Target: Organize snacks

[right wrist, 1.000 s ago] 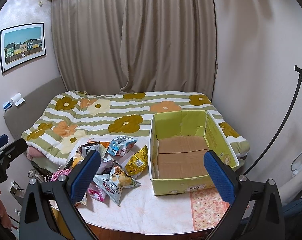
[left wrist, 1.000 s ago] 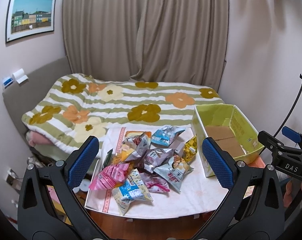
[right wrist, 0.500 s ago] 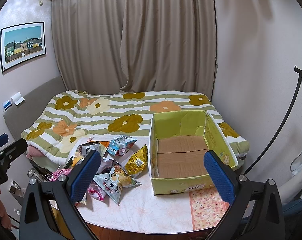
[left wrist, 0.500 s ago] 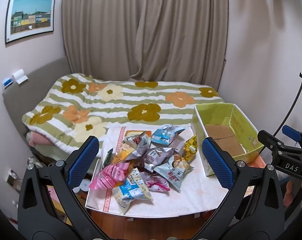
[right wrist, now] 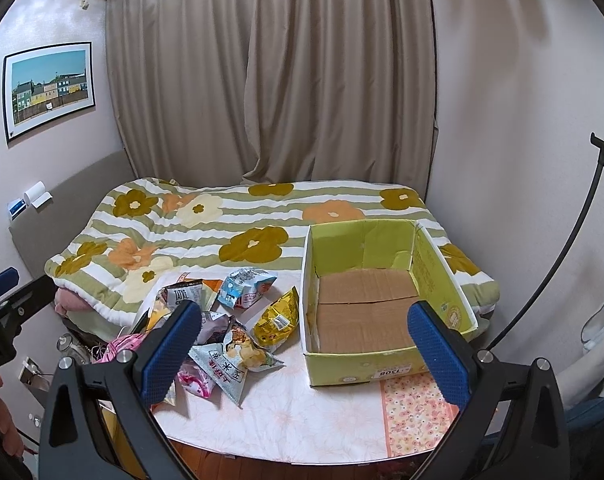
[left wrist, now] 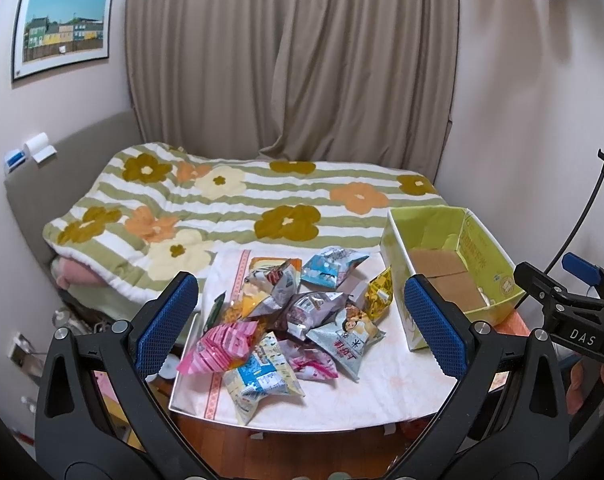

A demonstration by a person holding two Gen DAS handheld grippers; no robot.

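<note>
Left gripper (left wrist: 302, 320): jaws spread wide, nothing between the blue pads, held above the near table edge. Right gripper (right wrist: 304, 344): jaws likewise spread wide, holding nothing.

Snack packets (left wrist: 298, 320) lie in a loose overlapping heap on the white floral tablecloth (left wrist: 382, 392), centre of the left wrist view. Pink packet (left wrist: 222, 348) at 8 o'clock of the heap, light blue packet (left wrist: 330, 266) at 12 o'clock, yellow packet (left wrist: 380, 294) at 3 o'clock, just beside the box wall.

Green cardboard box (right wrist: 446, 280) sits open-topped at 3 o'clock of the heap, bare brown floor showing inside. Flowered quilt (right wrist: 242, 224) on the bed beyond the table, at 12 o'clock.
</note>
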